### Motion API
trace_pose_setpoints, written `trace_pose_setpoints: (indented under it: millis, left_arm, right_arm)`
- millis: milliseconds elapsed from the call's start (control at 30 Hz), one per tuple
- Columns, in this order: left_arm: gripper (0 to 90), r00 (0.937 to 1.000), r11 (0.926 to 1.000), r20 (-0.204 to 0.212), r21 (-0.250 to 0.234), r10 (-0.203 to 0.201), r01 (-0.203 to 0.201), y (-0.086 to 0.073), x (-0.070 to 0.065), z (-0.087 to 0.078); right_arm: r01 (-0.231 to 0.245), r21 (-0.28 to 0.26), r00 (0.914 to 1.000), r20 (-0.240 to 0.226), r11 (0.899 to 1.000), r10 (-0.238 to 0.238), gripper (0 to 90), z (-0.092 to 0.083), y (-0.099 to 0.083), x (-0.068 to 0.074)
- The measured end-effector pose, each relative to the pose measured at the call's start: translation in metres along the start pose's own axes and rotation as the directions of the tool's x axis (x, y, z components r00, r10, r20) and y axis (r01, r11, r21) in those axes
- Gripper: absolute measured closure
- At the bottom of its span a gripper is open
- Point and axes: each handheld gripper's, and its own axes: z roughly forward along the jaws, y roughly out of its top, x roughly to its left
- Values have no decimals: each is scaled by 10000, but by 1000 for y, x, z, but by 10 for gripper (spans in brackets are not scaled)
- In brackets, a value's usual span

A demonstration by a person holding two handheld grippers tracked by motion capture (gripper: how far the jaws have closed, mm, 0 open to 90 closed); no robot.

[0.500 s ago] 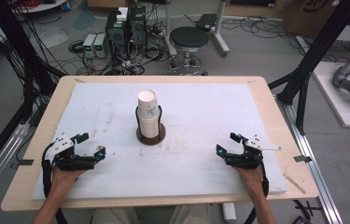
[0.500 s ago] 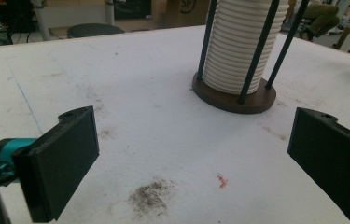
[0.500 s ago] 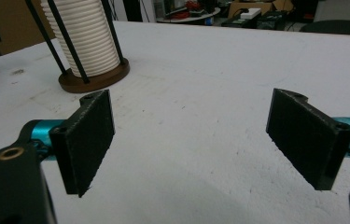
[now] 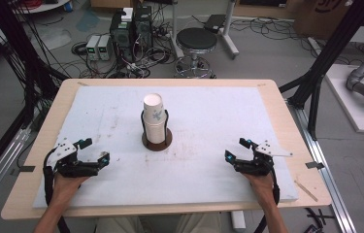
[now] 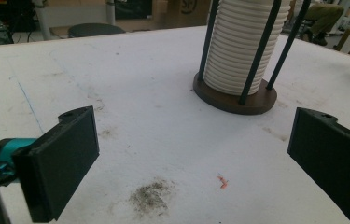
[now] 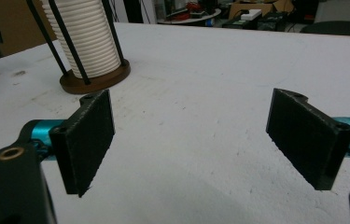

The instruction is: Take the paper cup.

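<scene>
Both grippers' fingers (image 4: 92, 151) (image 4: 237, 148) wide apart, empty; cup stack (image 4: 153, 118) with no legible print.

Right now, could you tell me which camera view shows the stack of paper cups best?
The high view: the whole stack of paper cups shows in its holder. The left and right gripper views give its ribbed lower part, with the top cut off.

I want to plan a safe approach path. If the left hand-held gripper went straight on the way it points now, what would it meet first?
Probably the cup holder's brown base: the left hand-held gripper points slightly left of the cup stack, over bare white table cover until then. It might just pass on the left.
</scene>
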Motion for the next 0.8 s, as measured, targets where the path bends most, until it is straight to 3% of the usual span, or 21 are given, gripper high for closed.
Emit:
trace_pose_setpoints:
  millis: [367, 633, 800]
  left_arm:
    - [19, 9996, 9996, 132, -136, -249, 250, 5, 3, -2]
    - [19, 9990, 9992, 432, -383, 84, -67, 42, 5, -15]
    - [19, 9975, 9990, 582, -213, 407, -395, 61, 6, -18]
  right_arm:
    - [27, -20, 10000, 53, 10000, -27, 156, 0, 0, 1]
    - [-21, 31, 10000, 53, 10000, 21, 156, 0, 0, 0]
    - [-49, 51, 10000, 55, 10000, 49, 156, 0, 0, 0]
